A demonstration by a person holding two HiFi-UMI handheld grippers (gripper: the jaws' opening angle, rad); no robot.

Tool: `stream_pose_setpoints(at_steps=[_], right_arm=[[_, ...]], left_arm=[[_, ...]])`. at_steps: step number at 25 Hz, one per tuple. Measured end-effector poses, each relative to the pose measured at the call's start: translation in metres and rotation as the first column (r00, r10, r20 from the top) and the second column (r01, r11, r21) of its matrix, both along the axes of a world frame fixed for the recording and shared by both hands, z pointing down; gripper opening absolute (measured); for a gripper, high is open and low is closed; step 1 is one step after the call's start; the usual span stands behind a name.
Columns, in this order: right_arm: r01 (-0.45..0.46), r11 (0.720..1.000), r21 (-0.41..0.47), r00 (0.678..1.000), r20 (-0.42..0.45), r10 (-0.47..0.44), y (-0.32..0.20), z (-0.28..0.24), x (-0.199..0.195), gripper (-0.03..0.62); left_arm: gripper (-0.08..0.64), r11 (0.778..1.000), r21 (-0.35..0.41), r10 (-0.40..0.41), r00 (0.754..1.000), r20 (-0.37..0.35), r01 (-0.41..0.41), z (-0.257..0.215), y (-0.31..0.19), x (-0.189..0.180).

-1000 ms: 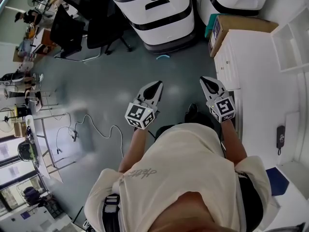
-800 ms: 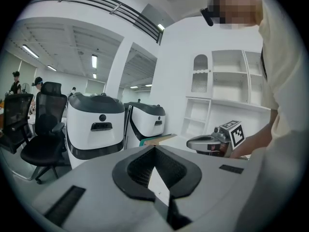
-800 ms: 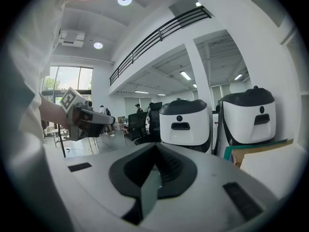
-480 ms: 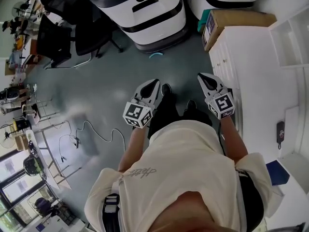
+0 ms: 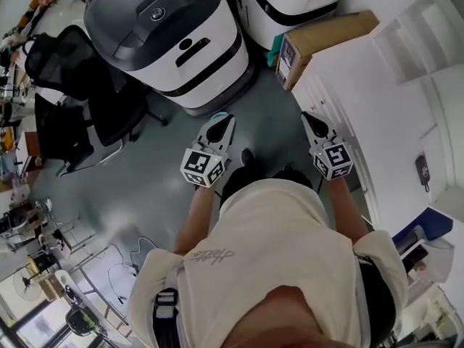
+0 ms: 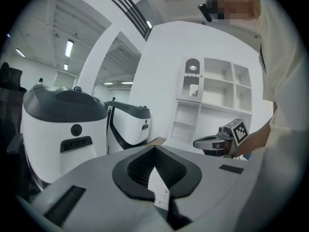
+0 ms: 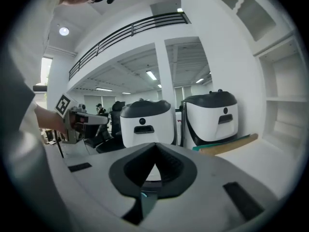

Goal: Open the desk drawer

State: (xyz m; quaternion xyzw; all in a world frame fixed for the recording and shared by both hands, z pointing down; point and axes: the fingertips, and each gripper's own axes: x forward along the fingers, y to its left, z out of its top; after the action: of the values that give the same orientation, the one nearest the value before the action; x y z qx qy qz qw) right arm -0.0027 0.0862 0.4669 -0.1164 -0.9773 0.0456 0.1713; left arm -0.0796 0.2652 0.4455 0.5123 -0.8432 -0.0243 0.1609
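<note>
Grey left gripper (image 5: 223, 120) hovering, jaws resting together, holding nothing. Grey right gripper (image 5: 310, 119) likewise hovering, jaws together, empty. White desk drawer (image 5: 317, 94) sitting shut in white counter (image 5: 366, 78), just beside right gripper.

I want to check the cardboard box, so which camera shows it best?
The head view: the cardboard box shows whole from above, at the white desk's far end. The right gripper view shows only its long edge; the left gripper view only a brown sliver.

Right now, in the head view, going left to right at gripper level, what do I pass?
Black office chair → left gripper → right gripper → small black device on the white desk top.
</note>
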Motion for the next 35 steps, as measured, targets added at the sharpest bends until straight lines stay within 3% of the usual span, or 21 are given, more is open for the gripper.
stream_pose_setpoints(at_steps=[7, 16, 23, 26, 30, 35], right_arm=[[-0.221, 0.975, 0.032, 0.975, -0.027, 0.222, -0.016, 0.000, -0.006, -0.006], [-0.414, 0.907, 0.075, 0.906, -0.061, 0.418, -0.039, 0.011, 0.018, -0.006], [-0.506, 0.861, 0.056, 0.859, -0.056, 0.508, -0.069, 0.025, 0.033, -0.006], [-0.561, 0.828, -0.008, 0.827, -0.055, 0.560, -0.092, 0.036, 0.033, -0.006], [-0.639, 0.762, -0.107, 0.768, -0.031, 0.640, -0.137, 0.035, 0.033, -0.006], [-0.689, 0.719, -0.089, 0.722, -0.002, 0.692, -0.193, 0.030, 0.036, -0.006]], left_arm=[[0.000, 0.985, 0.018, 0.171, 0.985, 0.009, -0.171, 0.007, -0.022, -0.052], [0.000, 0.936, 0.036, 0.352, 0.935, -0.042, -0.351, 0.030, -0.068, -0.064], [0.000, 0.895, 0.011, 0.446, 0.893, -0.067, -0.446, 0.045, -0.118, -0.062], [0.000, 0.880, -0.016, 0.474, 0.879, -0.043, -0.475, 0.040, -0.143, -0.069], [0.000, 0.871, -0.056, 0.488, 0.873, -0.022, -0.488, 0.028, -0.175, -0.085], [0.000, 0.836, -0.089, 0.543, 0.840, -0.001, -0.541, 0.020, -0.230, -0.085]])
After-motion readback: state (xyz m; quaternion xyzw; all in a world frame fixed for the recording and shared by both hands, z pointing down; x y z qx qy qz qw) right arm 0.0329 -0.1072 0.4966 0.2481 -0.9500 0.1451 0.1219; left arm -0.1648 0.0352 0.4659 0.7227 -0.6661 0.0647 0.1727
